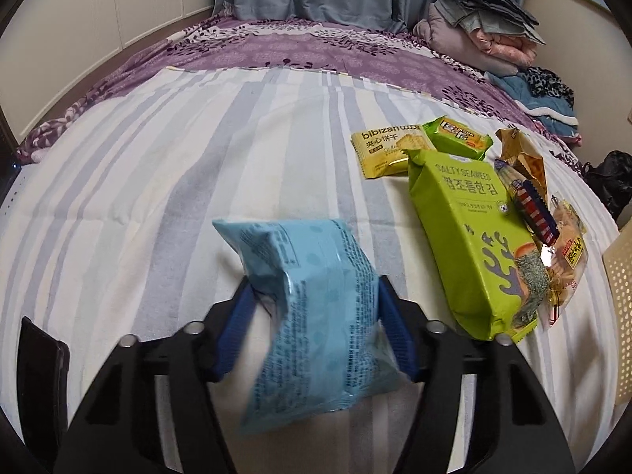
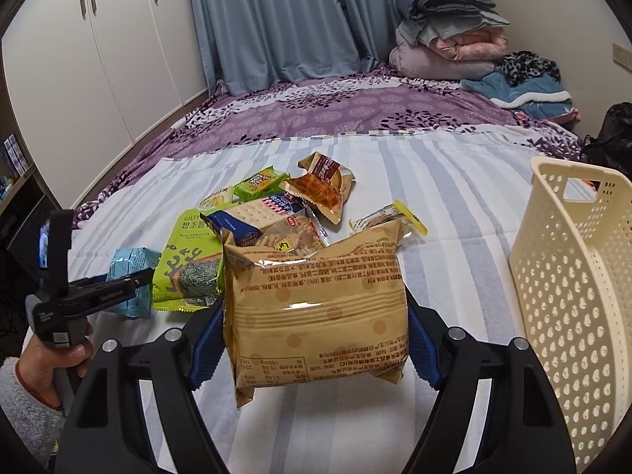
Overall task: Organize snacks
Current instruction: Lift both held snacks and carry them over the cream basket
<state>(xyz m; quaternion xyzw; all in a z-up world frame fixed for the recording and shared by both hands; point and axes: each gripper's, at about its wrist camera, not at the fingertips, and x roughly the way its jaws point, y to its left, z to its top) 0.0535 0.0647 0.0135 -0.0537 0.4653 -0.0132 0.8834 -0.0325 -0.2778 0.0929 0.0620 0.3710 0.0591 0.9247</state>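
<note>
Clamped between the blue pads of the left gripper (image 1: 316, 316): light blue snack packet (image 1: 312, 312), tilted, raised off the striped bedsheet (image 1: 158, 181), printed back toward the lens. Likewise gripped by the right gripper (image 2: 316, 339): tan snack packet (image 2: 316, 308), lifted, text upside down, blue pads (image 2: 205, 347) pressing both its sides.

Taking the green seaweed pack (image 1: 470, 241) as landmark: lying flat on the sheet, just right of the blue packet in the left view. Touching its far end, a yellow biscuit packet (image 1: 385, 152) and a small green cracker packet (image 1: 458, 138). Along its right edge, a blue-and-red striped cracker sleeve (image 1: 529, 205), a clear bag of biscuits (image 1: 568, 252) and a brown crinkled packet (image 1: 521, 154), all overlapping in one heap. Beyond the heap on the right view, a small packet with a yellow end (image 2: 389, 217), lying apart.

Well right of the seaweed pack, cream perforated basket (image 2: 572, 276), upright on the sheet, just beside the tan packet.

Farther off behind the landmark: purple patterned bedcover (image 2: 335, 114), folded blankets (image 2: 450, 39) stacked at the far right corner, blue curtains (image 2: 268, 19), white wardrobe doors (image 2: 98, 59) at left.
</note>
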